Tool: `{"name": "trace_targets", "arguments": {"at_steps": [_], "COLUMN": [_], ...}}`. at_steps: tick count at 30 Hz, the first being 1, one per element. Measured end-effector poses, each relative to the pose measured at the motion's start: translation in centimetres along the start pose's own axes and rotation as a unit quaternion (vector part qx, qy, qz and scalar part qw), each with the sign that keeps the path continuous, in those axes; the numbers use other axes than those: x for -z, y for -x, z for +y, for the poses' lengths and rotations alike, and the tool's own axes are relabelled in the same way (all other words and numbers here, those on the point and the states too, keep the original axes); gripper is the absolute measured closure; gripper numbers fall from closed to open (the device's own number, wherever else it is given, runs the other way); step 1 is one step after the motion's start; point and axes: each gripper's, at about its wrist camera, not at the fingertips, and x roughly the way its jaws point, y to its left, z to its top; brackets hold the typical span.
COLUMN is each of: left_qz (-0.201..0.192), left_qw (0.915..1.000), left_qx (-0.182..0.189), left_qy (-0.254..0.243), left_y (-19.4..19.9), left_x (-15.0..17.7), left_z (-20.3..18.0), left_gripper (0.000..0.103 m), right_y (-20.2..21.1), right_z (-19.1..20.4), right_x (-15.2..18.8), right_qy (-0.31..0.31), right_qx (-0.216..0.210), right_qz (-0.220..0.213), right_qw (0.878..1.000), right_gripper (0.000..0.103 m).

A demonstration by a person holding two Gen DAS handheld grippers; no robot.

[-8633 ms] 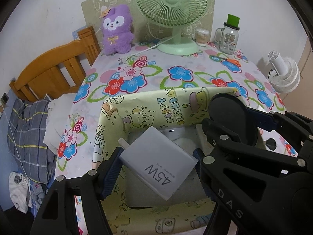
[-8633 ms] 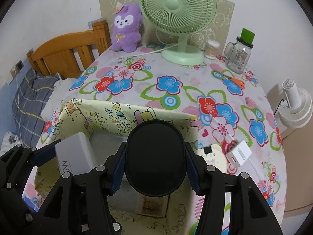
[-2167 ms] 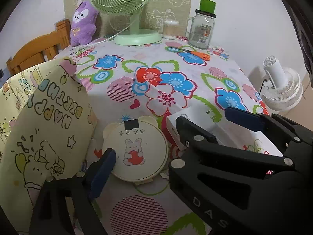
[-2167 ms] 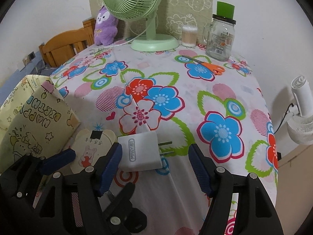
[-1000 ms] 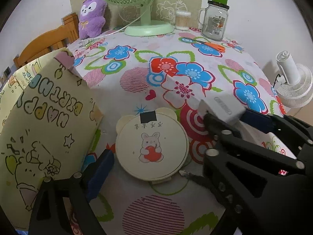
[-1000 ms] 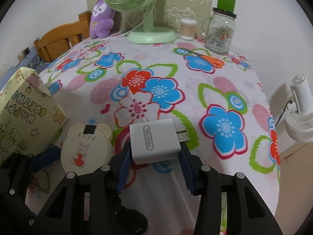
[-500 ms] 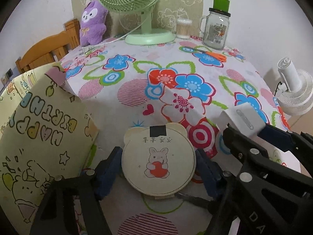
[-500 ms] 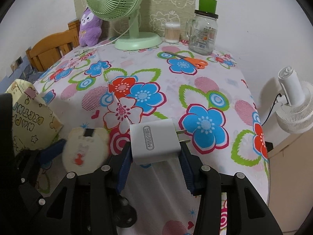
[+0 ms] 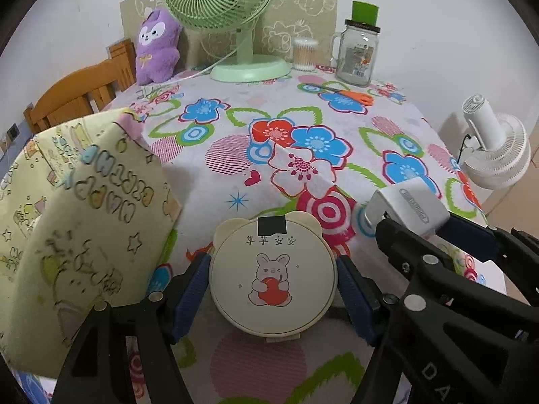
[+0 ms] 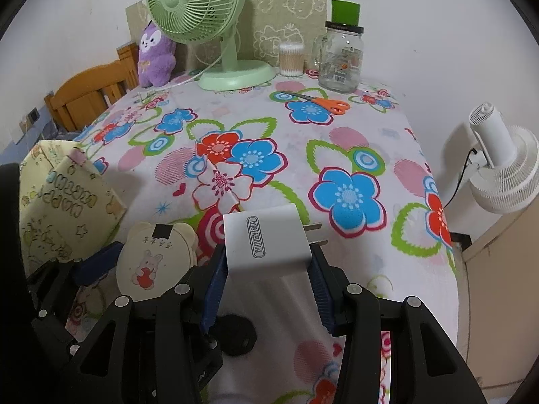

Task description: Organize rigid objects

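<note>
Your left hand-held gripper (image 9: 273,289) is pinching the round bear-eared case (image 9: 273,277) by its sides, just above the flowered surface (image 9: 303,128). Your right hand-held gripper (image 10: 266,269) clamps the white charger (image 10: 266,240), prongs pointing right. Keep both level and swing them over the yellow gift bag (image 9: 70,208) before letting go.

The left gripper (image 9: 273,282) points steeply down, its blue-padded fingers (image 9: 190,286) pressed against both sides of the round cream case (image 9: 273,277). The right gripper (image 10: 267,269) tilts down likewise, jaws clamped on the white charger (image 10: 266,240), just right of the left one.
</note>
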Motion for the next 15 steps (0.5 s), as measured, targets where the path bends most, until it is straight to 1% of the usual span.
{"name": "trace_targets", "arguments": {"at_steps": [4,8,15], "left_qz": [-0.001,-0.01,-0.011], "left_qw": [1.0,0.9998,0.9996], "left_qx": [0.0,-0.003,0.003], "left_qy": [-0.005,-0.015,-0.025], "left_y": [1.1,2.5,4.0], "left_x": [0.6,1.0,1.8], "left_z": [0.0,-0.2,-0.3], "left_gripper": [0.027,0.027,0.027], "right_y": [1.3,2.5,4.1], "right_z": [0.2,0.2,0.2], "right_x": [0.7,1.3,2.3], "right_qy": [-0.003,-0.012,-0.025], "right_qx": [0.011,0.019,0.033], "right_qz": [-0.007,-0.009,-0.01], "right_qw": [1.0,1.0,0.999], "right_gripper": [0.052,0.052,0.052]}}
